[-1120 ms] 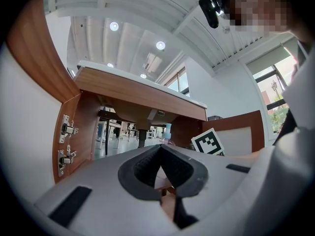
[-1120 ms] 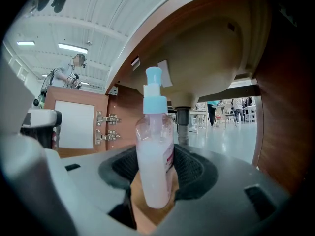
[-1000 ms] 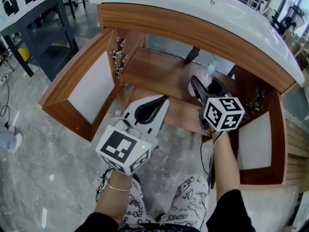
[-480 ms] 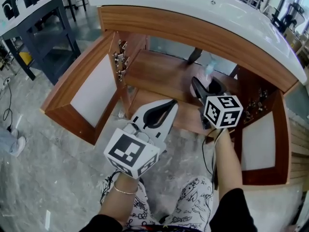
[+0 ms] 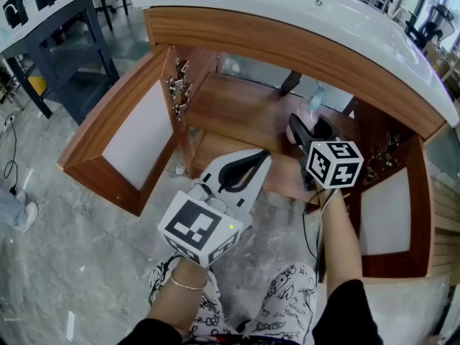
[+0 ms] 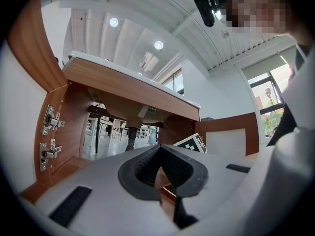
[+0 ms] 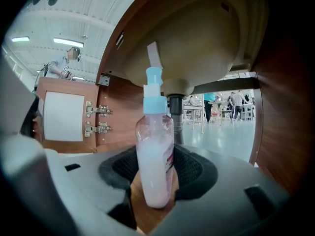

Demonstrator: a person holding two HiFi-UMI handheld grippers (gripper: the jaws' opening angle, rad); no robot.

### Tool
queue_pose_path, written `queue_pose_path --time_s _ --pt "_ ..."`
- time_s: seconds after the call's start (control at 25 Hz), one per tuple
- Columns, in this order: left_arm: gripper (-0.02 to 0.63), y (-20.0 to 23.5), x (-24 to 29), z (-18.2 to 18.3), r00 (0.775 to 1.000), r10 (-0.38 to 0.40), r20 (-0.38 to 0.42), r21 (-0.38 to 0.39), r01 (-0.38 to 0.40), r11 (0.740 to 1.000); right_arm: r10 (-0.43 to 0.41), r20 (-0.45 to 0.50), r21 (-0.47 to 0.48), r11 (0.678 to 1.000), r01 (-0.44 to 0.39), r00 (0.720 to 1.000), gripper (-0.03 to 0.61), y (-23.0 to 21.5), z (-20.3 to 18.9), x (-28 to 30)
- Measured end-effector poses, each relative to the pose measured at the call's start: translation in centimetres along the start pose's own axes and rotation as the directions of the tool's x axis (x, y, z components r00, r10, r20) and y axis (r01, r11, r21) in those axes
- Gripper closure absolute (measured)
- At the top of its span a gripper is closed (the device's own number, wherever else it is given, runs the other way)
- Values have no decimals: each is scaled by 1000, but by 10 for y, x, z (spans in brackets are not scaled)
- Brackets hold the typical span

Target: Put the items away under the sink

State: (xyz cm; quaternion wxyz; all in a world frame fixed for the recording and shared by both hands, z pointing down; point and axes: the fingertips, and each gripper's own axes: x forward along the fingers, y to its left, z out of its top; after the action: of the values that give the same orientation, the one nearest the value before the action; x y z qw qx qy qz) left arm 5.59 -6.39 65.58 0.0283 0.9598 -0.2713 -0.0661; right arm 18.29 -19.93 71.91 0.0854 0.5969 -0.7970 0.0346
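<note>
Right gripper view: right gripper fingers clamp pump bottle upright, nozzle topmost; left gripper fingers closed, empty.

The left gripper is being held low, just in front of the open cabinet, with its jaw tips being kept together. The right gripper is being held inside the cabinet, above the wooden floor, and a bottle is being shown just beyond its jaws by its pale blue pump top. Both doors, the left door and the right door, are being left wide open beneath the white countertop. A bracelet is being worn on the left wrist.
</note>
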Motion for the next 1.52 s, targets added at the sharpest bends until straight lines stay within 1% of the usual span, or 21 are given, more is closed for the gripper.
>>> queue_pose_path --time_s 0.2,0.4,0.8,1.04,1.2,1.32,1.52 --pt "606 -4 4 -3 1000 -14 -20 5 14 1000 -3 -5 9 1000 3 1000 367 -4 -2 5" --pt "606 -2 4 -4 1000 -5 -21 9 5 1000 6 17 48 999 -7 1000 367 -8 -1 9" --pt "606 -6 7 -4 1000 -6 -25 10 6 1000 4 51 41 999 -6 999 365 -7 -2 9" --pt "606 -9 6 -3 1000 -6 -26 18 7 1000 -8 27 40 999 6 1000 365 -7 -2 9" --pt "606 -10 6 -4 999 -4 -36 9 5 1000 -9 15 21 1000 9 1000 365 -7 -3 9" --pt "606 -12 7 -2 999 -10 -32 19 10 1000 -14 23 16 1000 14 1000 365 -5 2 5" --pt "606 -16 10 -5 999 -17 -39 32 18 999 2 48 56 998 -4 999 364 -3 8 -5"
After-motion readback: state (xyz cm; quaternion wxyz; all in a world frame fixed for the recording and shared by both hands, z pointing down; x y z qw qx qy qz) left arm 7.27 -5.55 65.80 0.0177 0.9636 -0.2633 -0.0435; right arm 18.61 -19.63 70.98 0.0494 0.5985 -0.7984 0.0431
